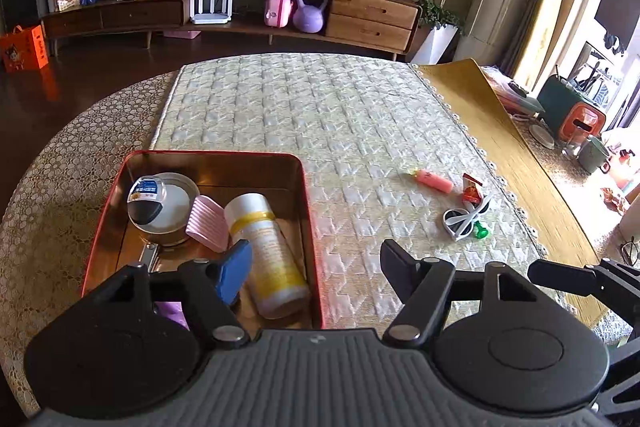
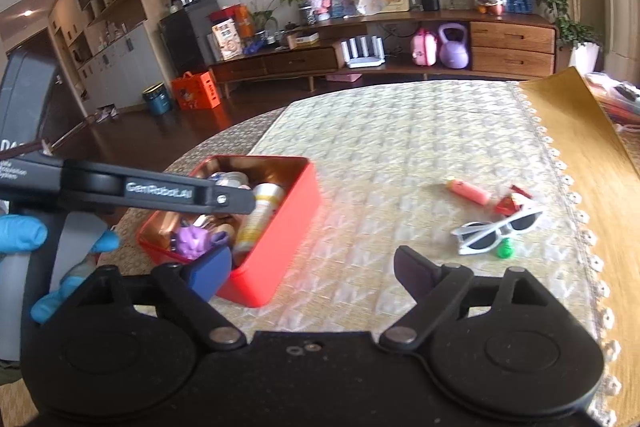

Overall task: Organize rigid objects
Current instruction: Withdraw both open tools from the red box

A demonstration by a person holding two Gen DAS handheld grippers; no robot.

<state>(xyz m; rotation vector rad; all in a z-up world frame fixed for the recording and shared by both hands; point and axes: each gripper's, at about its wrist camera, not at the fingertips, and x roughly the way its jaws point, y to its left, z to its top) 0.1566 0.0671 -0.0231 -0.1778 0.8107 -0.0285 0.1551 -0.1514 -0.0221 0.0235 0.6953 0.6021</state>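
Left gripper [image 1: 316, 263] open, empty, above tin [image 1: 314, 227], bottle [image 1: 266, 255] inside. Right gripper [image 2: 312, 267] open, empty; sunglasses [image 2: 496, 229], marker [image 2: 470, 191] ahead-right on desk [image 2: 380, 147], likely next.

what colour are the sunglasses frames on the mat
White sunglasses frames with dark lenses, clearest in the right wrist view.

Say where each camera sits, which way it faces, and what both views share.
Left wrist: on the left gripper, facing forward and down over the red tin; its own fingers show.
Right wrist: on the right gripper, facing forward; its fingers, the left gripper and a blue-gloved hand show.
Shared: tin, white sunglasses, pink highlighter.
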